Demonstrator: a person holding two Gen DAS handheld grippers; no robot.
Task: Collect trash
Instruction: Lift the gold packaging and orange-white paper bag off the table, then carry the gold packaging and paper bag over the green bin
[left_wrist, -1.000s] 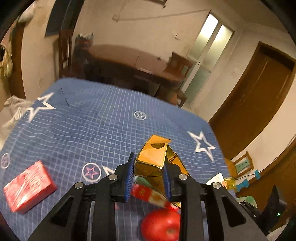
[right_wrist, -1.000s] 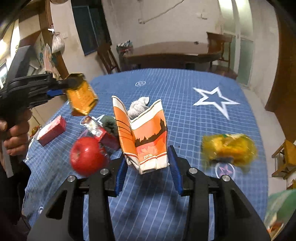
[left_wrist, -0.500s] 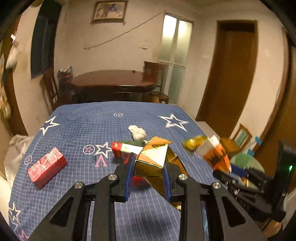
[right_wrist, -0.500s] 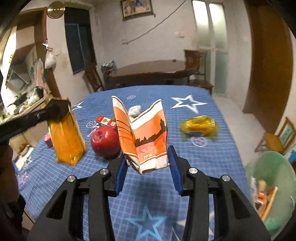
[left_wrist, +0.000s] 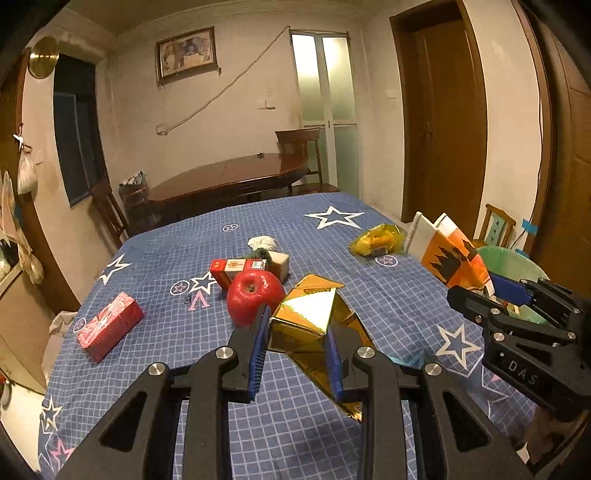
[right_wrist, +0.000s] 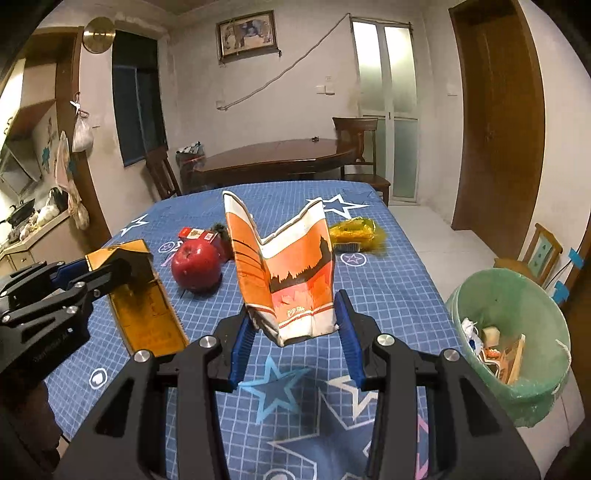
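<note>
- Left claw (left_wrist: 297, 349) points a little downward over the table (left_wrist: 166, 266), pinching a gold box (left_wrist: 314, 321) just in front of the apple (left_wrist: 255, 297).
- Right claw (right_wrist: 293, 339) squeezes a squashed orange paper cup (right_wrist: 291, 280), with the green bin (right_wrist: 517, 306) beside the table, right of the apple.
- "DAS" shows on the right claw.

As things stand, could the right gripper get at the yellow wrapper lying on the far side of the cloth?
Probably not yet. The right gripper is shut on the orange paper cup, so its jaws are taken. The path to the yellow wrapper over the blue cloth looks free; it would need to drop the cup first.
</note>
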